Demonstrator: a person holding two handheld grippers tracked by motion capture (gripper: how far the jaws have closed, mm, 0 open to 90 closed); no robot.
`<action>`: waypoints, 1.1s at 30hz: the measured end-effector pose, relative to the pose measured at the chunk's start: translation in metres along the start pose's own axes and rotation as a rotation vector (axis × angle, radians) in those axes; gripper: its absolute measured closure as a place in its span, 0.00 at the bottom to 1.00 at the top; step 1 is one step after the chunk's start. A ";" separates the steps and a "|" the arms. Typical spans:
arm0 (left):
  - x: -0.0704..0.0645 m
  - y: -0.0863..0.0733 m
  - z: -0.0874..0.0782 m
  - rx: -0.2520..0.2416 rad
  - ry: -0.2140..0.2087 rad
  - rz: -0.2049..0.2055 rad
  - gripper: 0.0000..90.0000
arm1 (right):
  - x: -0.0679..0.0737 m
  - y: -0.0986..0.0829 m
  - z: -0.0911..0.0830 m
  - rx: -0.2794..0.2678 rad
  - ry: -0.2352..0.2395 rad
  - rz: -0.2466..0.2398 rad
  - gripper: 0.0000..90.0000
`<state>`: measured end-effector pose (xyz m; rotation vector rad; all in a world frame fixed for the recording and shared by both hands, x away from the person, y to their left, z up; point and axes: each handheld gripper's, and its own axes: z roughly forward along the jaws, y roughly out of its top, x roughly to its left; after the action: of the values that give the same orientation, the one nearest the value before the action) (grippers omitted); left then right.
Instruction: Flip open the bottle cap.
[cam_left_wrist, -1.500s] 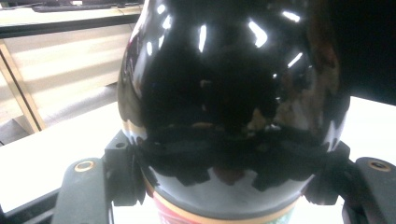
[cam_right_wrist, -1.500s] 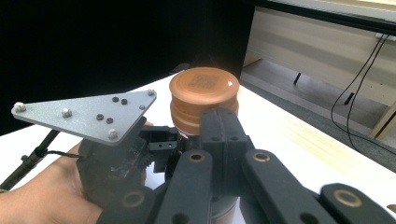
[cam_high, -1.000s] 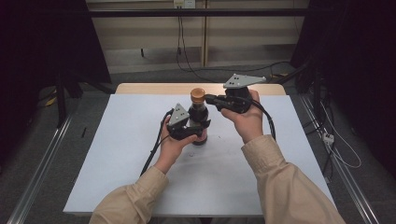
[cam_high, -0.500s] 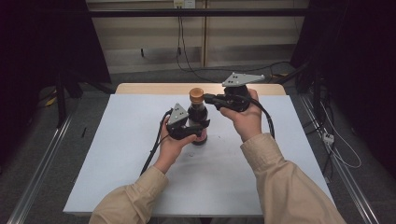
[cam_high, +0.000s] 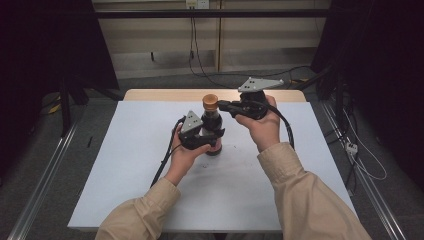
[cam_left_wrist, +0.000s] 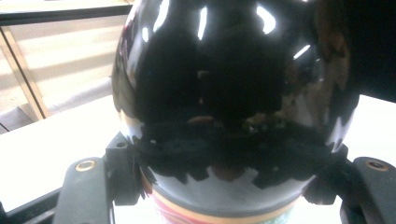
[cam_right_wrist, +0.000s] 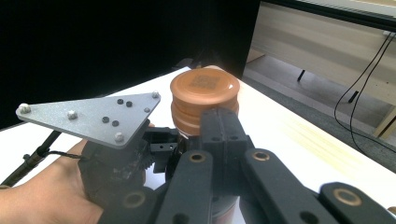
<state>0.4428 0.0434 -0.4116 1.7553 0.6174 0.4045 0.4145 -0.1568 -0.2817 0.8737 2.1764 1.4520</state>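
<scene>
My left tool (cam_high: 207, 136) is clamped around the glossy black body of one bottle (cam_high: 211, 126), a jaw on each side of it. My right tool (cam_high: 223, 105) has its jaws together, their tips just beside the bottle's single orange-brown cap (cam_right_wrist: 204, 96); whether they touch it I cannot tell. The bottle stands upright near the middle of the one white counter (cam_high: 125, 170). Each of the two tools carries one grey plate.
</scene>
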 end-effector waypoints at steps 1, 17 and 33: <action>0.000 0.000 0.000 0.003 0.002 0.000 0.34 | 0.000 0.000 0.000 0.000 0.000 0.000 1.00; -0.015 -0.001 0.005 0.038 -0.003 0.018 0.32 | 0.008 0.019 -0.022 -0.093 -0.043 -0.032 1.00; -0.004 -0.003 0.002 0.023 -0.013 -0.040 0.32 | 0.004 -0.004 -0.023 -0.070 -0.020 -0.004 1.00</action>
<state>0.4399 0.0403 -0.4151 1.7634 0.6498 0.3595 0.3964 -0.1713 -0.2761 0.8557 2.0989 1.5019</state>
